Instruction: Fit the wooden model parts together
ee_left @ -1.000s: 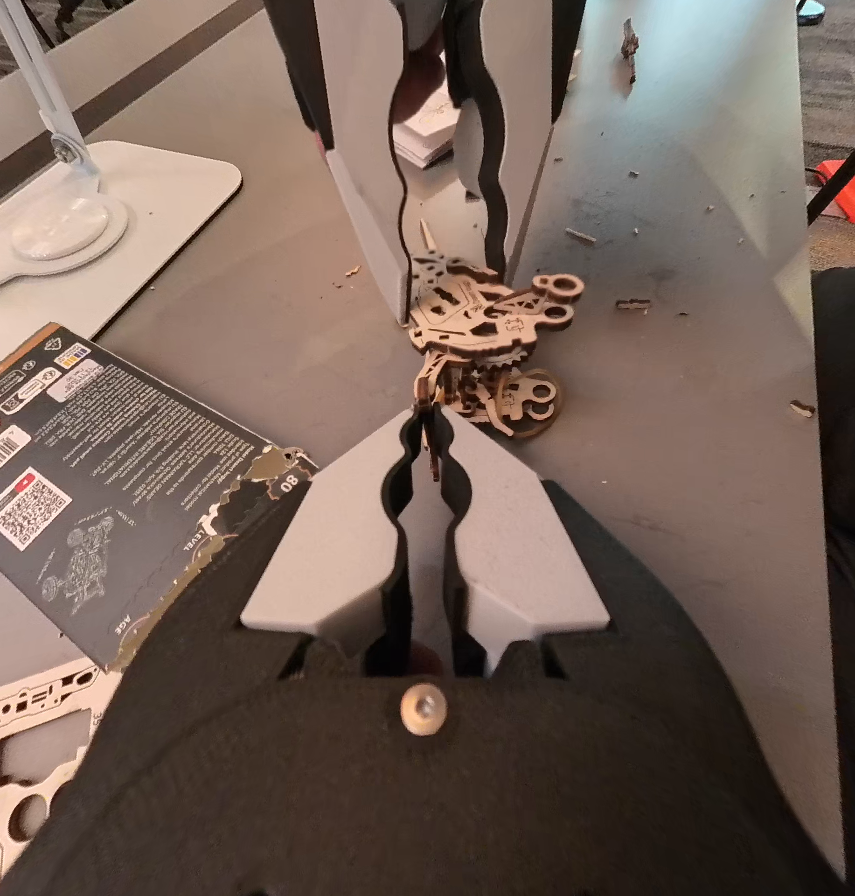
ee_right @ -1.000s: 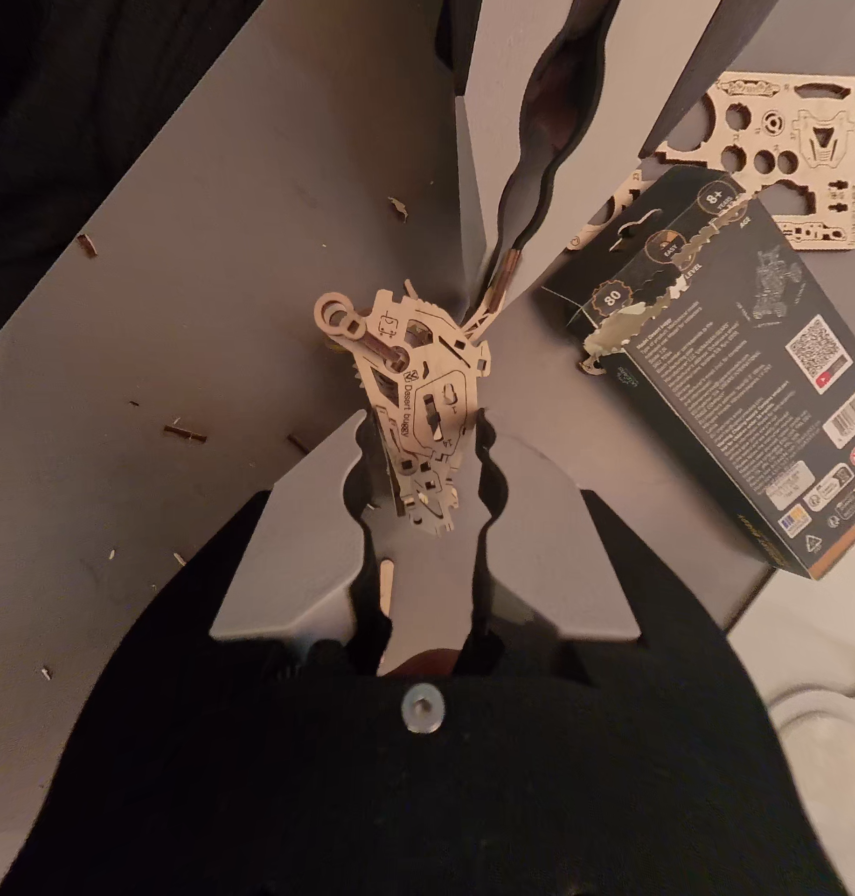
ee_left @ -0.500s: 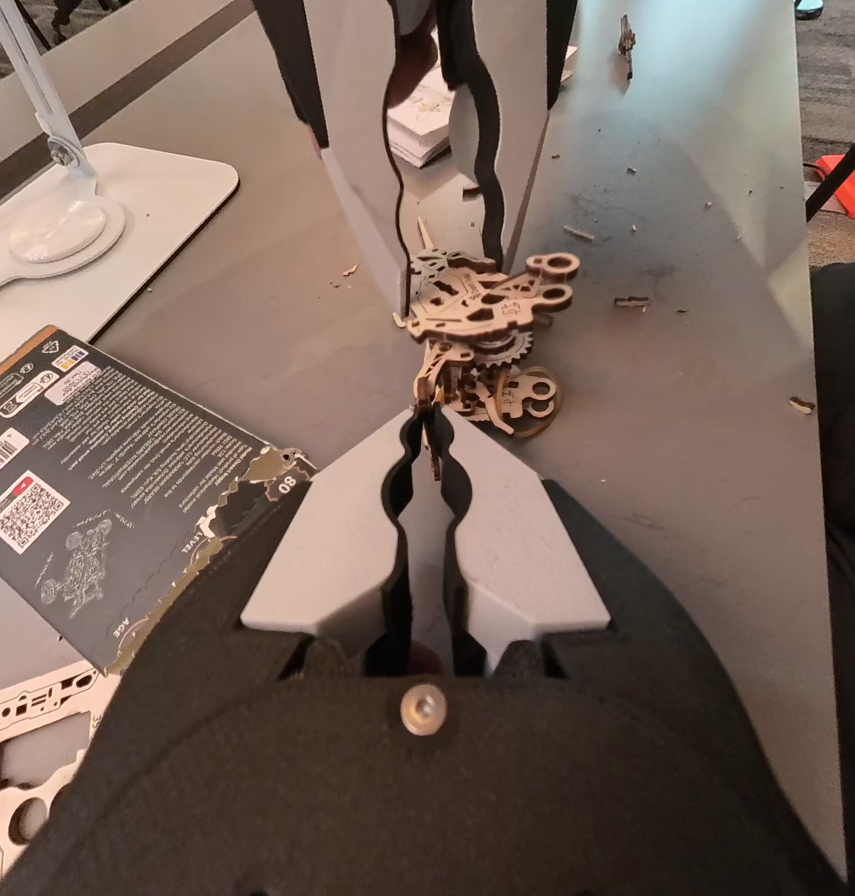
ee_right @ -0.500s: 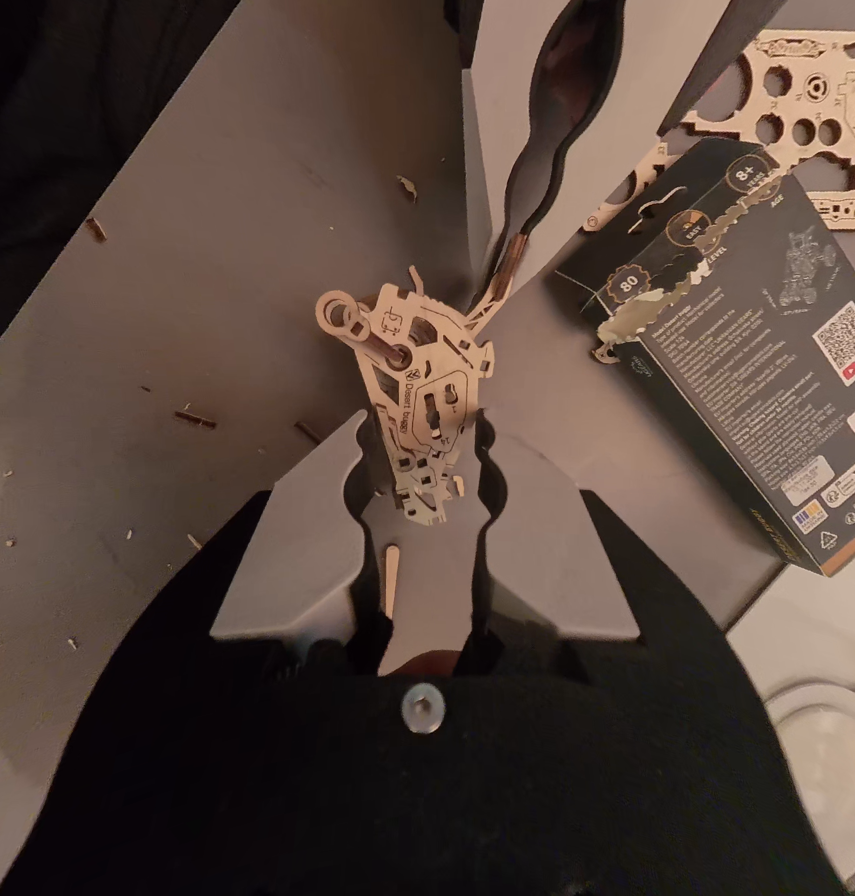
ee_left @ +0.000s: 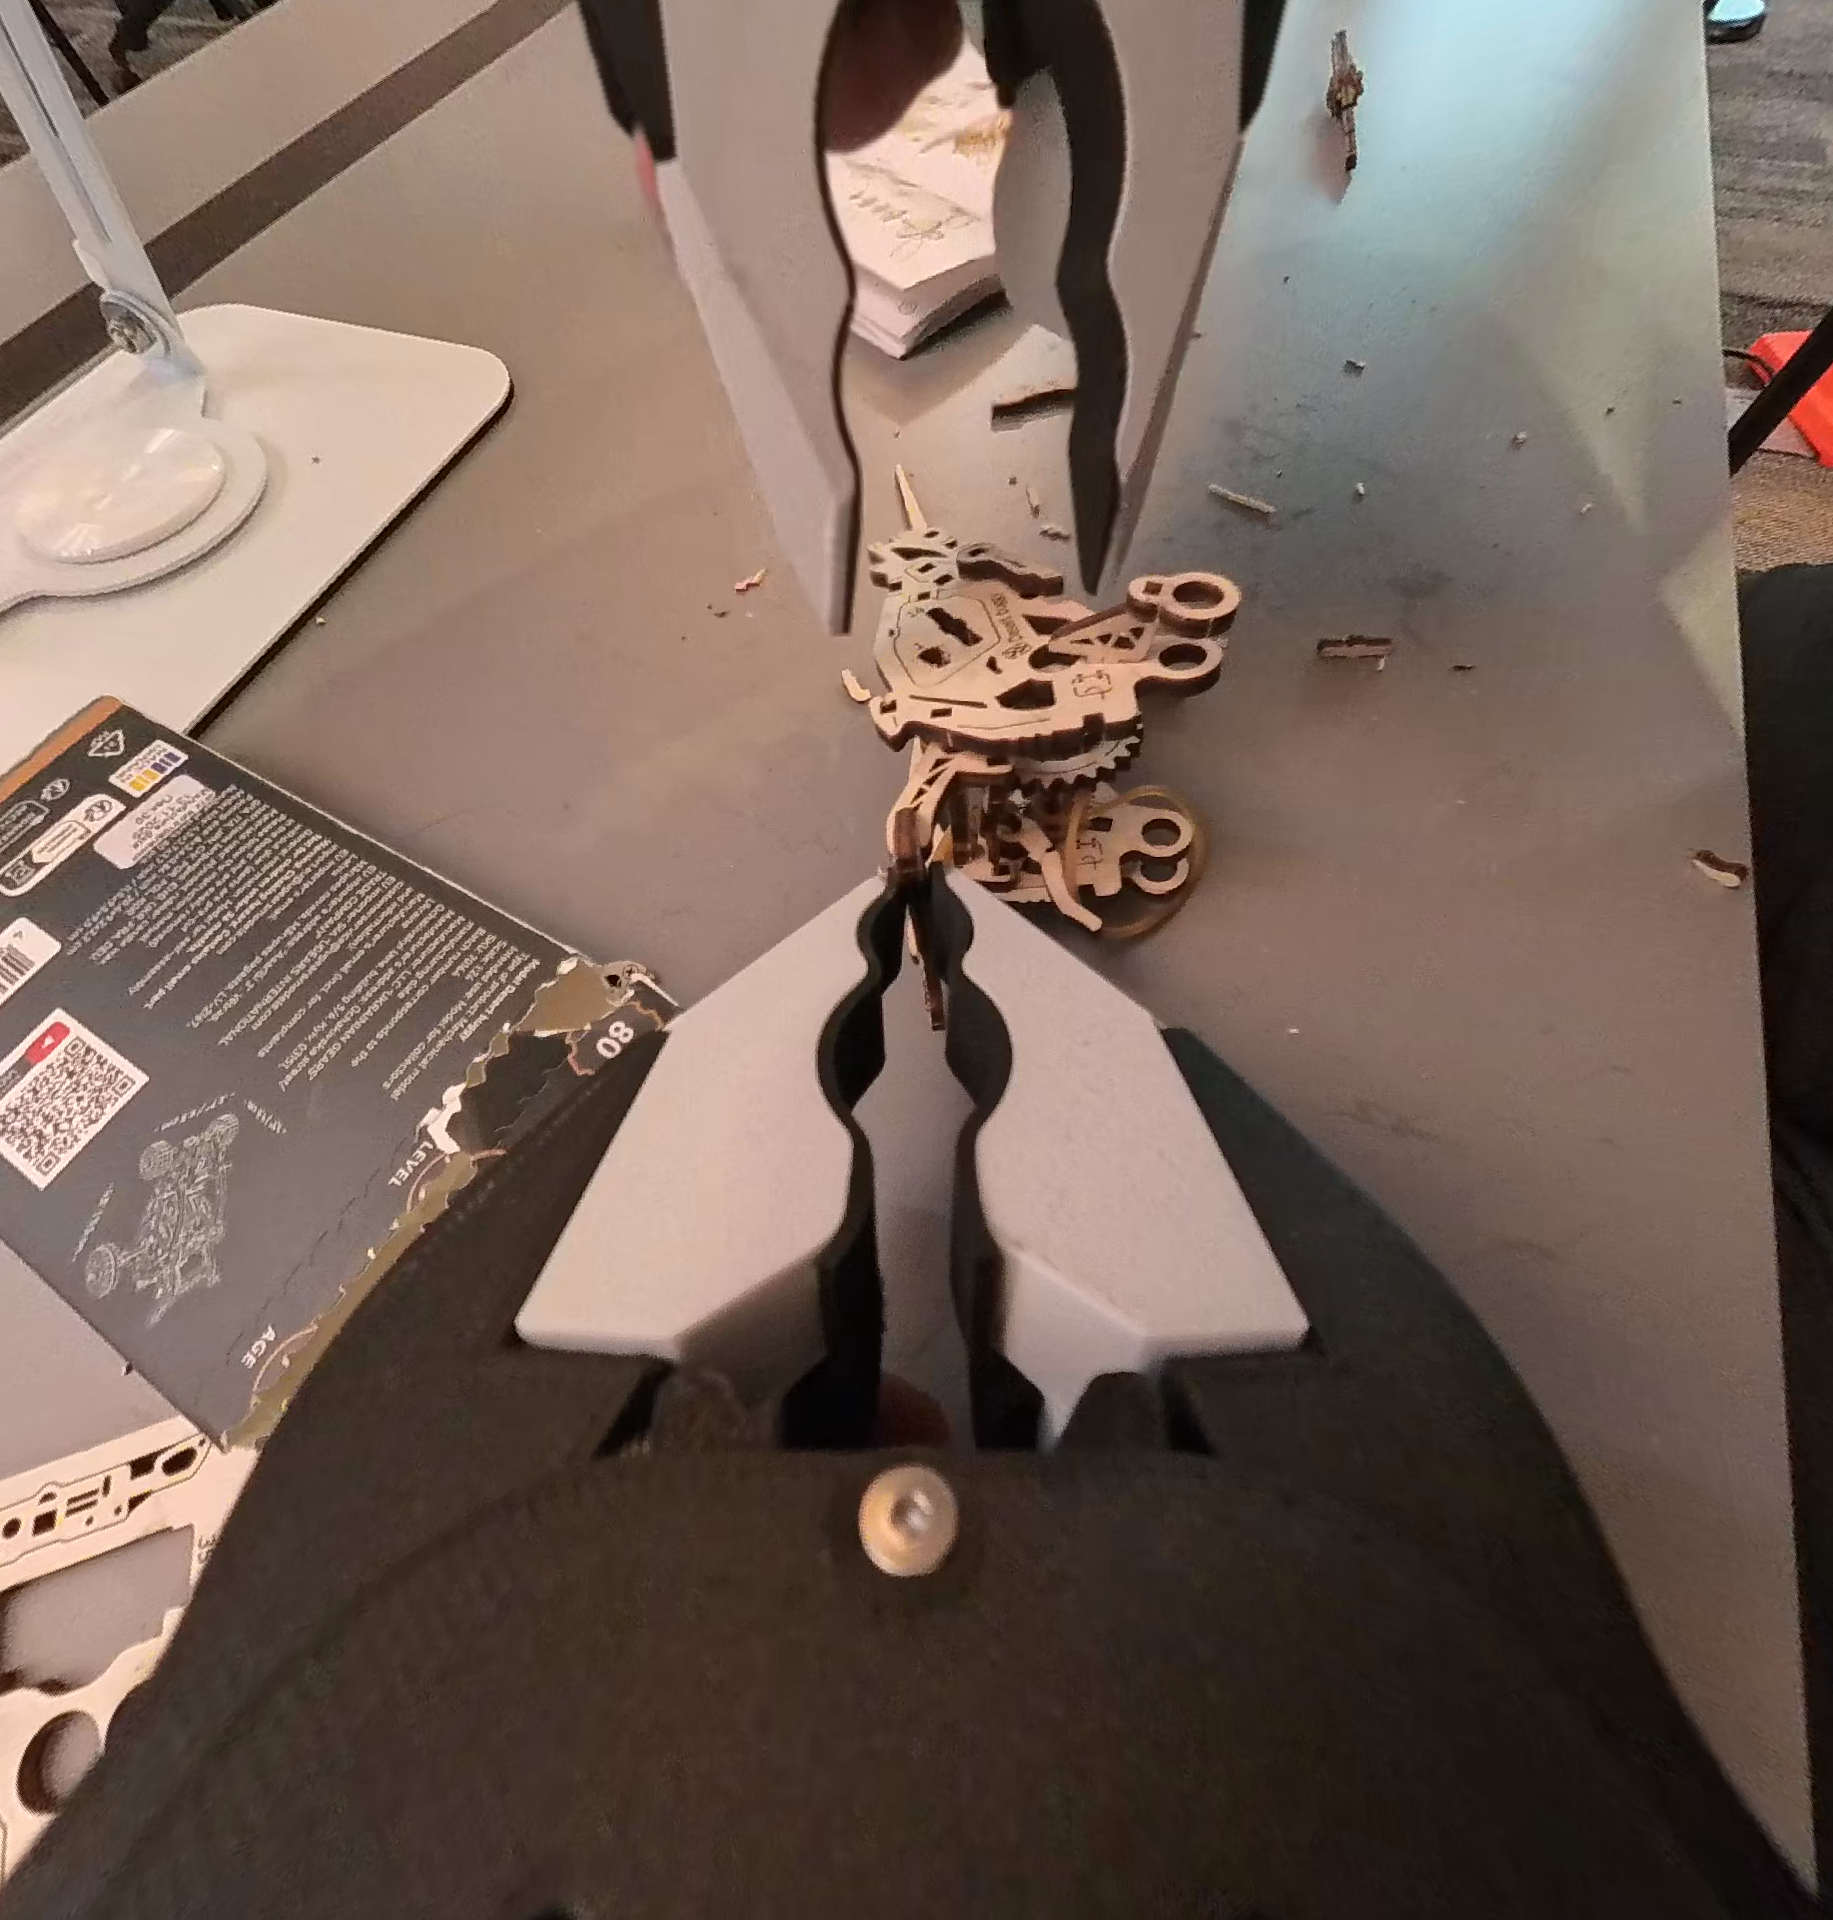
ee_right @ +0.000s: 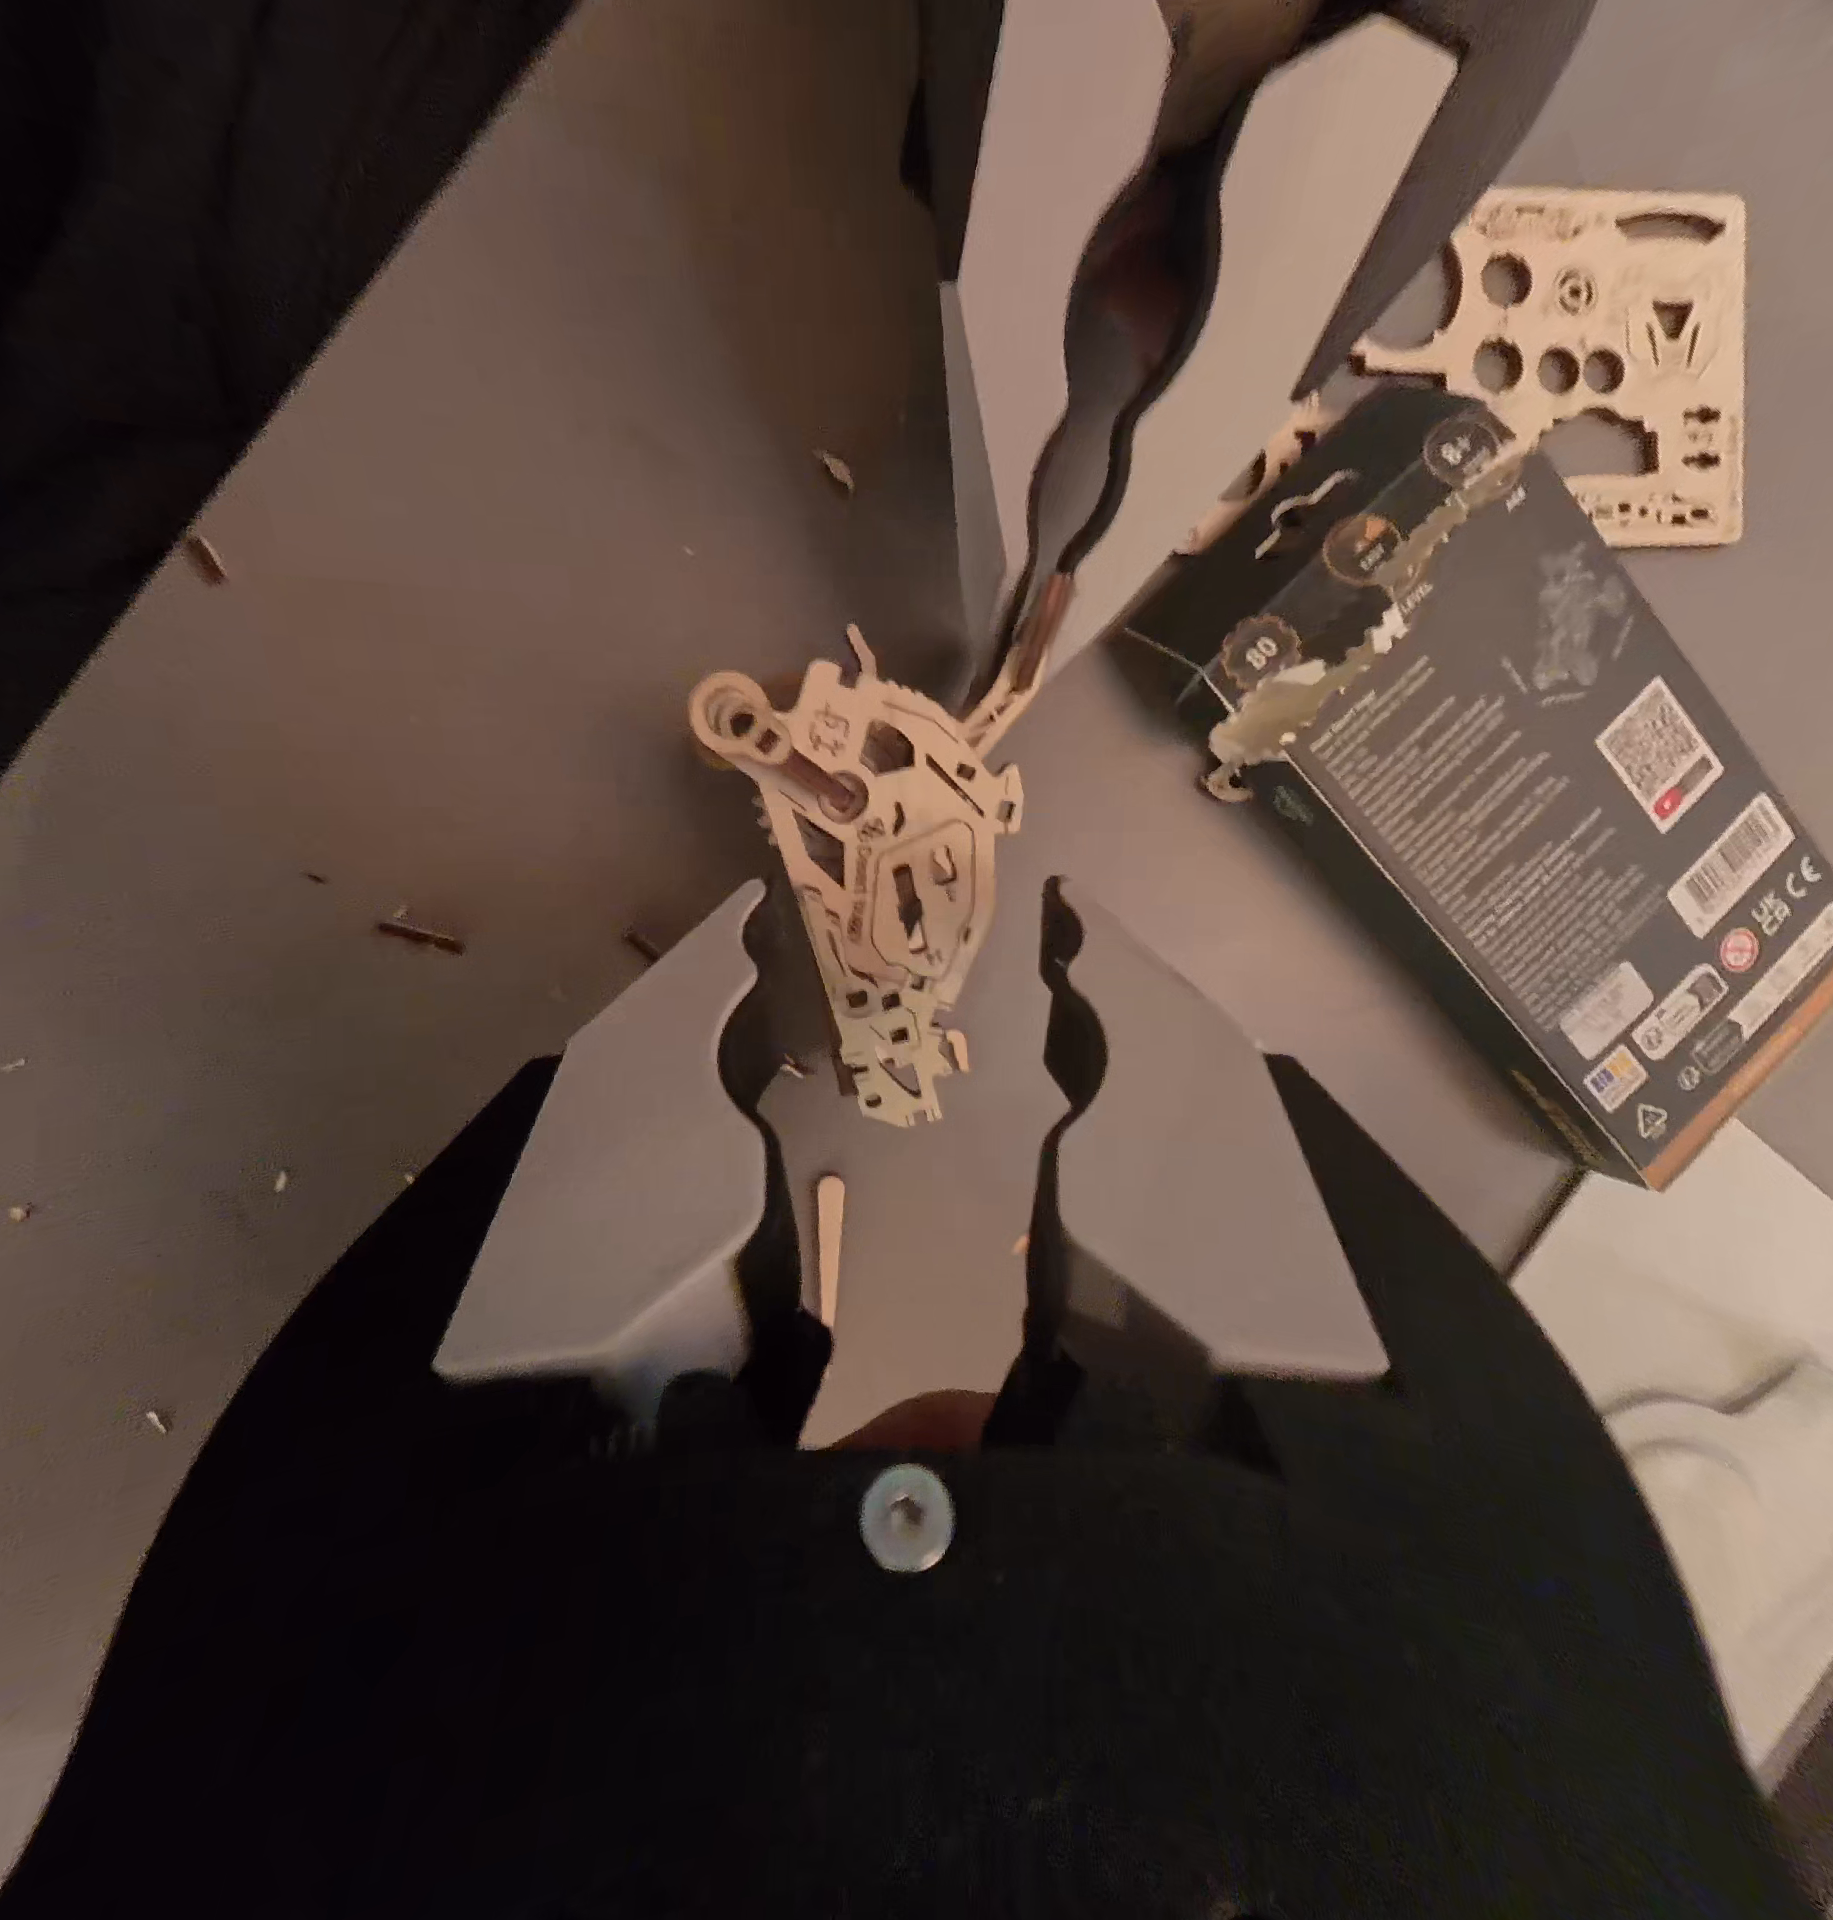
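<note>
Left gripper (ee_left: 907,894) pinches wooden model (ee_left: 1037,717); right gripper (ee_right: 907,904) spread wide, table (ee_left: 1411,935) edge near.

The left gripper (ee_left: 917,904) is reaching forward and slightly downward, its grey fingers (ee_left: 777,1049) pinched almost together at the tips and clamping a thin wooden strut. Opposite it, the right gripper (ee_left: 969,597) is pointing back toward it from above, tips hanging apart. In its own view the right gripper (ee_right: 907,914) is holding its fingers (ee_right: 1151,1039) spread wide, one on each side of the wooden body, with a clear gap on the right side.
</note>
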Action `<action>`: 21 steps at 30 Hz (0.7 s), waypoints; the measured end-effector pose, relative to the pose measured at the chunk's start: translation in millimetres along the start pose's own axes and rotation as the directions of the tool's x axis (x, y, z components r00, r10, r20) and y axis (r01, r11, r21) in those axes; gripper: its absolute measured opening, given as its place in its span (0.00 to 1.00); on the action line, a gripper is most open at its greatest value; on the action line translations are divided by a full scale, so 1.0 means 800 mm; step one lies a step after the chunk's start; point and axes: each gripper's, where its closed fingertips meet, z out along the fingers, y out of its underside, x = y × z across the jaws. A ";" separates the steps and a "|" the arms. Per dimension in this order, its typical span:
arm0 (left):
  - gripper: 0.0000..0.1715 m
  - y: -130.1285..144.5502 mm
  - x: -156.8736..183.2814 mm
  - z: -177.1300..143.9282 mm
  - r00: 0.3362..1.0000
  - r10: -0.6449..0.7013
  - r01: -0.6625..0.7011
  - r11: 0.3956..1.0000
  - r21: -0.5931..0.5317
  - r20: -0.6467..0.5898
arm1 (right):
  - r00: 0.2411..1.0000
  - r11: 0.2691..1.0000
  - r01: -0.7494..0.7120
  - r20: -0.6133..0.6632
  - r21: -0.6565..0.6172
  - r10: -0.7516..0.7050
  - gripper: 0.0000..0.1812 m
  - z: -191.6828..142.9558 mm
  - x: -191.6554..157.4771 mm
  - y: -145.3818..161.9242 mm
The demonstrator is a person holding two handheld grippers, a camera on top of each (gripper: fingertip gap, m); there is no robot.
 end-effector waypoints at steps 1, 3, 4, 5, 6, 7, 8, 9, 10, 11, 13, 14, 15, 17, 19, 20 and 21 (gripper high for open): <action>0.01 0.000 0.000 0.000 1.000 0.000 0.000 1.000 0.000 0.000 | 1.000 1.000 0.002 0.003 0.002 -0.002 0.24 0.002 -0.002 -0.001; 0.01 0.000 0.000 0.000 1.000 0.002 -0.002 1.000 0.000 0.001 | 1.000 1.000 -0.003 -0.002 -0.012 0.003 0.23 0.011 -0.003 0.003; 0.01 0.000 0.000 0.000 1.000 0.002 -0.002 1.000 -0.001 0.001 | 1.000 1.000 -0.009 0.000 -0.014 0.009 0.21 0.014 -0.004 0.005; 0.01 0.000 0.000 0.000 1.000 0.002 -0.002 1.000 -0.002 0.001 | 1.000 1.000 -0.016 -0.003 -0.009 0.016 0.21 0.015 -0.003 0.005; 0.01 0.000 0.001 0.000 1.000 0.002 -0.002 1.000 0.000 0.000 | 1.000 1.000 -0.021 -0.005 -0.003 0.021 0.21 0.016 -0.003 0.005; 0.01 0.000 0.001 0.000 1.000 0.002 -0.002 1.000 0.001 -0.001 | 1.000 1.000 -0.025 -0.006 0.000 0.025 0.21 0.015 -0.003 0.005; 0.01 0.000 0.001 0.000 1.000 0.002 -0.002 1.000 0.001 -0.002 | 1.000 1.000 -0.028 -0.005 0.001 0.028 0.21 0.015 -0.003 0.006; 0.01 0.000 0.001 0.000 1.000 0.001 -0.001 1.000 0.000 -0.004 | 1.000 1.000 -0.029 -0.002 0.002 0.029 0.21 0.015 -0.004 0.006; 0.01 0.000 0.001 0.000 1.000 0.001 -0.001 1.000 0.000 -0.004 | 1.000 1.000 -0.021 0.003 0.001 0.021 0.21 0.014 -0.006 0.006; 0.01 0.000 0.001 0.000 1.000 0.001 -0.001 1.000 -0.001 -0.004 | 1.000 1.000 -0.018 0.005 -0.002 0.018 0.21 0.014 -0.006 0.006; 0.01 0.000 0.001 0.000 1.000 0.001 -0.001 1.000 -0.001 -0.004 | 1.000 1.000 -0.020 0.005 -0.009 0.020 0.21 0.014 -0.006 0.006; 0.01 0.000 0.001 0.000 1.000 0.002 -0.002 1.000 0.000 -0.003 | 1.000 1.000 -0.017 0.005 -0.015 0.017 0.21 0.014 -0.006 0.007; 0.01 0.000 0.001 0.000 1.000 0.002 -0.002 1.000 -0.001 -0.002 | 1.000 1.000 -0.018 0.005 -0.022 0.018 0.21 0.014 -0.005 0.007; 0.01 0.000 0.001 0.000 1.000 0.000 0.000 1.000 -0.003 -0.002 | 1.000 0.999 -0.020 0.009 -0.028 0.020 0.21 0.015 -0.005 0.007; 0.01 0.000 0.002 0.000 1.000 -0.001 0.001 1.000 -0.003 -0.005 | 1.000 0.999 -0.016 0.008 -0.036 0.016 0.21 0.015 -0.005 0.007; 0.01 0.000 0.002 0.000 1.000 0.000 0.000 1.000 -0.003 -0.008 | 1.000 0.999 -0.009 0.007 -0.039 0.009 0.21 0.015 -0.006 0.007; 0.01 0.001 0.003 0.000 1.000 0.002 -0.002 1.000 -0.005 -0.009 | 1.000 0.999 -0.004 0.007 -0.040 0.005 0.21 0.015 -0.007 0.007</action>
